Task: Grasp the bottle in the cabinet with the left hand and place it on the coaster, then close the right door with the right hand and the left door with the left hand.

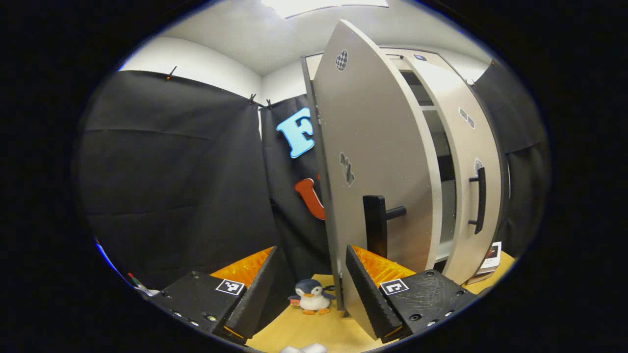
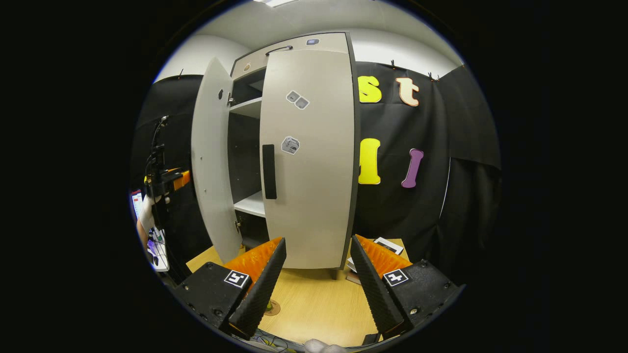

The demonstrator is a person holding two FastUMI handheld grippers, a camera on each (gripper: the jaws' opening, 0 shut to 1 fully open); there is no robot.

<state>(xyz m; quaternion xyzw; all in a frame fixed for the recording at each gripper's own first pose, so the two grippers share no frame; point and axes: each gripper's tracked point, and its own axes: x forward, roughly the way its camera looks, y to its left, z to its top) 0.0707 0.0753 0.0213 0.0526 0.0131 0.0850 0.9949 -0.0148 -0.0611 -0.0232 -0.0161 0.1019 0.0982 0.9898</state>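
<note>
- Cabinet — tall, pale, standing on a wooden table against the booth's black cloth wall
- Right door — lies flat against the cabinet front in the right gripper view, dark handle at its inner edge; judged closed or all but closed
- Left door — swung out, ajar; its dark handle stands just ahead of the left gripper; shelves show in the gap between the two doors
- Left gripper — jaws spread wide, nothing between them, hovering near the lower outer face of the left door; whether a finger touches the door cannot be told
- Right gripper — jaws wide, empty, held back from the right door and facing it
- Far gripper — seen at the left edge of the right gripper view, held in a hand beyond the open door
- Bottle — not made out on the visible shelves; its place cannot be told
- Coaster — a small round disc on the table by the right gripper's left finger looks like it; partly hidden, so what sits on it is uncertain
- Toy penguin — on the table beside the left door's bottom corner
- Progress, judged — right door step looks done; left door remains to be pushed shut
</note>
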